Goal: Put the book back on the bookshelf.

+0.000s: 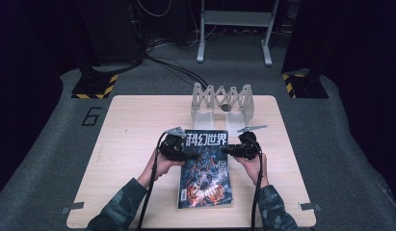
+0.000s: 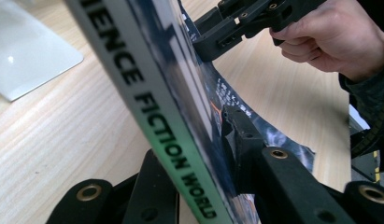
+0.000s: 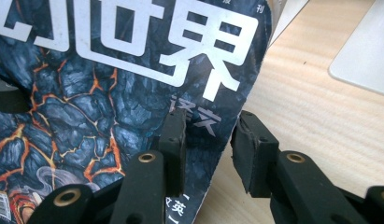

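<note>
the dark lava-patterned science fiction magazine (image 1: 205, 168) lies mid-bench on the pale wooden bench (image 1: 128, 144). left tongs (image 1: 183, 153) at nine o'clock clench its spine; right tongs (image 1: 227, 150) at three o'clock straddle its edge, unclamped. a white zigzag rack (image 1: 223, 102) stands at twelve o'clock.

Magazine (image 1: 205, 168): paper with a glossy printed cover and a smooth, matt-looking white spine. Table (image 1: 133, 144): pale wood-grain top, smooth with a slight sheen. Left gripper (image 1: 186, 155) and right gripper (image 1: 225, 150): matt black plastic jaws set with brass-coloured metal rivets. Stand (image 1: 223, 102): smooth, light grey, probably plastic. Sleeve (image 1: 121, 207): camouflage cloth.
</note>
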